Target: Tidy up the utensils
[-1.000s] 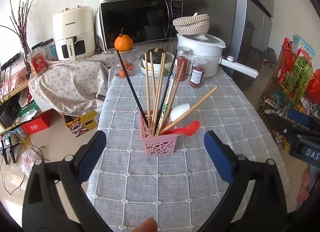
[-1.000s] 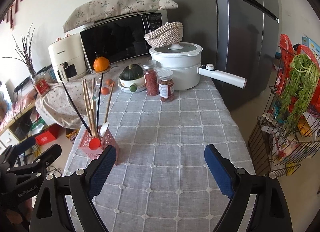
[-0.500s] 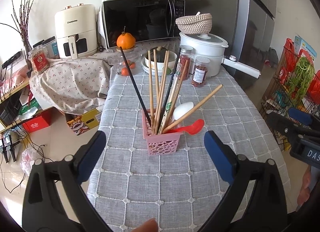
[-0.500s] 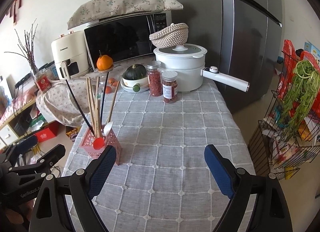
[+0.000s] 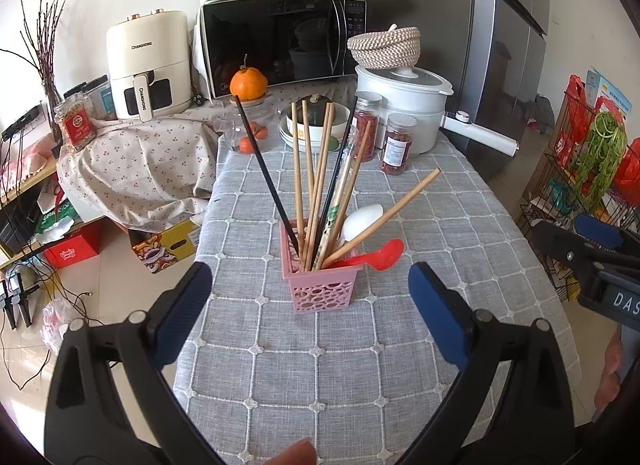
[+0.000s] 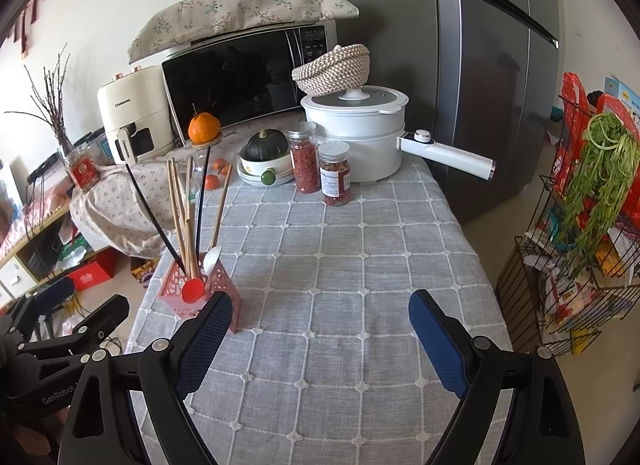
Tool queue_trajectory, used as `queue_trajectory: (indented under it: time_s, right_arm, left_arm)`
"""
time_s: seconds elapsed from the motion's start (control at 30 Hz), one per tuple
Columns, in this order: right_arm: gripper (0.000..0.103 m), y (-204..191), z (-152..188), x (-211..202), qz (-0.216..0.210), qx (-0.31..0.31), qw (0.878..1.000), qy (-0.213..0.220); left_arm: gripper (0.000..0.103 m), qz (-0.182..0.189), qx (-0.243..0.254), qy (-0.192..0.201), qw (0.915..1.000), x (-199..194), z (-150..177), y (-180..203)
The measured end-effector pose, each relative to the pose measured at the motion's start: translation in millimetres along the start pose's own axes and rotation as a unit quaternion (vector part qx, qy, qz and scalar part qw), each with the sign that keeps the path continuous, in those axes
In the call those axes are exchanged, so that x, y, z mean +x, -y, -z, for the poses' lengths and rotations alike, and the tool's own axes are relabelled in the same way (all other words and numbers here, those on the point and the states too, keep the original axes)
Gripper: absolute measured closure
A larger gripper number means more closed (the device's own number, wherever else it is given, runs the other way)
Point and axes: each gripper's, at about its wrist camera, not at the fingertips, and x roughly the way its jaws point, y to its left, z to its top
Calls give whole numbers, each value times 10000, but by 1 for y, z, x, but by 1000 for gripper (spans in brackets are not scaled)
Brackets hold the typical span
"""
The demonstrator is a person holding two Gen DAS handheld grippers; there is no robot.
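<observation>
The pink basket (image 5: 320, 285) stands near the left edge of the grey checked tablecloth (image 5: 360, 365) — chopsticks (image 5: 298, 181), a white spoon (image 5: 362, 219) and a red spoon (image 5: 384, 255) inside. The left gripper (image 5: 310, 293) and right gripper (image 6: 320, 323) hover spread wide, holding nothing.

The pink utensil basket (image 5: 319, 285) stood alone near the tablecloth's (image 5: 320, 365) left edge, its chopsticks (image 5: 316, 177) fanning upward and blocking approach from above and behind. Right of the basket and in front of it the cloth lay bare. Well behind it, jars (image 6: 335, 179), a white pot (image 6: 360, 137) and bowls (image 6: 264, 173) crowded the far end.
</observation>
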Motion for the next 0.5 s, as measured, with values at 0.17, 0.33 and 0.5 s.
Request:
queue_trajectory:
  time_s: [0.17,0.33,0.5]
  right_arm:
    - [12,0,0,0,-1,0,10000,-7]
    - [12,0,2,1,2,3,10000,-18]
    - [12,1,4,2,15,29,10000,-9]
  left_arm:
    - [5,3,1,-1,10000,0,0,0]
    - [5,1,2,2,10000,0,0,0]
    - [5,12,-1,-1,10000,0,0,0]
